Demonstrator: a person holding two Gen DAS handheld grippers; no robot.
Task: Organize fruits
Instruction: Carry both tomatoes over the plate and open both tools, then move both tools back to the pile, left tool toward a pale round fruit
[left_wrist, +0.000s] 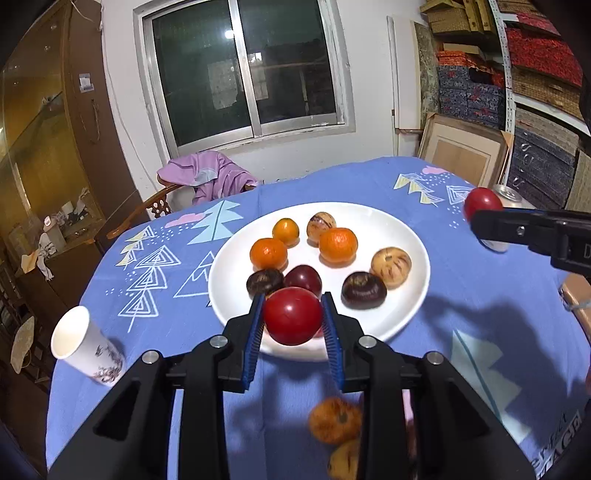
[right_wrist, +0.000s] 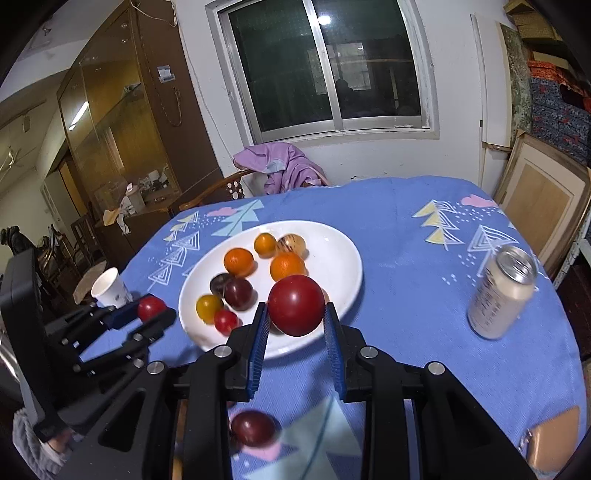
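My left gripper (left_wrist: 293, 317) is shut on a red fruit (left_wrist: 293, 316), held above the near rim of the white plate (left_wrist: 406, 295). The plate holds several fruits: oranges (left_wrist: 338, 246), dark plums (left_wrist: 364, 290) and tan striped ones (left_wrist: 391, 266). My right gripper (right_wrist: 295, 312) is shut on another red fruit (right_wrist: 296, 305), above the plate's (right_wrist: 343, 269) near right side. Each gripper shows in the other's view, the right gripper (left_wrist: 480, 218) at the right edge and the left gripper (right_wrist: 155, 312) at the left. Loose fruits lie on the blue tablecloth below: an orange one (left_wrist: 334, 421) and a dark plum (right_wrist: 253, 428).
A paper cup (left_wrist: 86, 347) stands on the cloth left of the plate. A drink can (right_wrist: 502, 295) stands to the plate's right. A brown flat object (right_wrist: 554, 439) lies near the table's right edge. A chair with a purple garment (left_wrist: 210, 175) is behind the table.
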